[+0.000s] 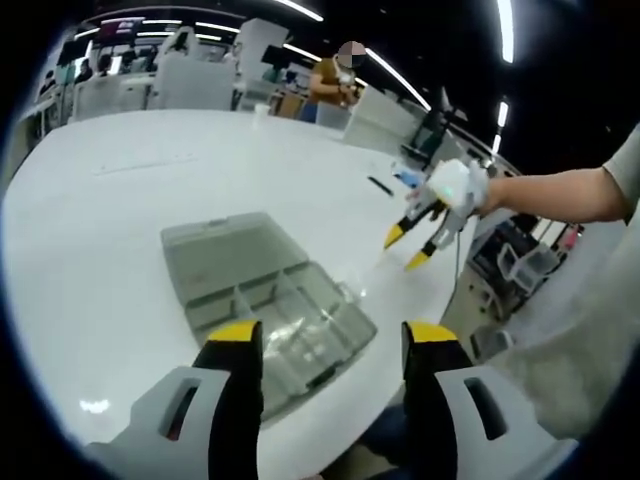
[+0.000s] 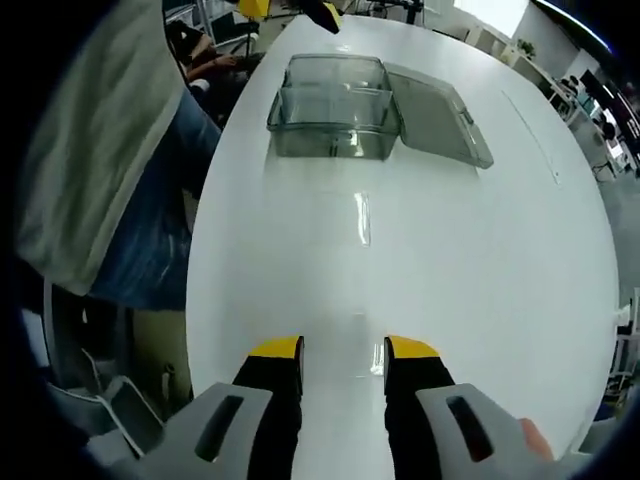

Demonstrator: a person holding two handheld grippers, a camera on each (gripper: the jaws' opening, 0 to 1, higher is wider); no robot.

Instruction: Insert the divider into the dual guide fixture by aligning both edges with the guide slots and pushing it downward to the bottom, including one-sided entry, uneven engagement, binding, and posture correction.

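A clear grey compartment box [image 1: 300, 325] lies on the white table [image 1: 100, 250], its lid [image 1: 225, 245] folded flat behind it. My left gripper [image 1: 333, 335] hovers open over the box's near end, nothing between its yellow tips. A small clear divider [image 1: 358, 290] lies flat on the table just right of the box. My right gripper [image 1: 406, 250], held by a hand, hangs open above the table beyond the divider. In the right gripper view the divider [image 2: 362, 218] lies between the open right gripper [image 2: 343, 352] and the box [image 2: 335, 120], with the lid [image 2: 438, 100] to the right.
The table's curved edge [image 2: 205, 250] runs close to the person's jeans and shirt [image 2: 120, 170]. Small dark and blue items [image 1: 390, 182] lie at the far side. Chairs [image 1: 190, 80] and a person [image 1: 335, 80] are beyond the table.
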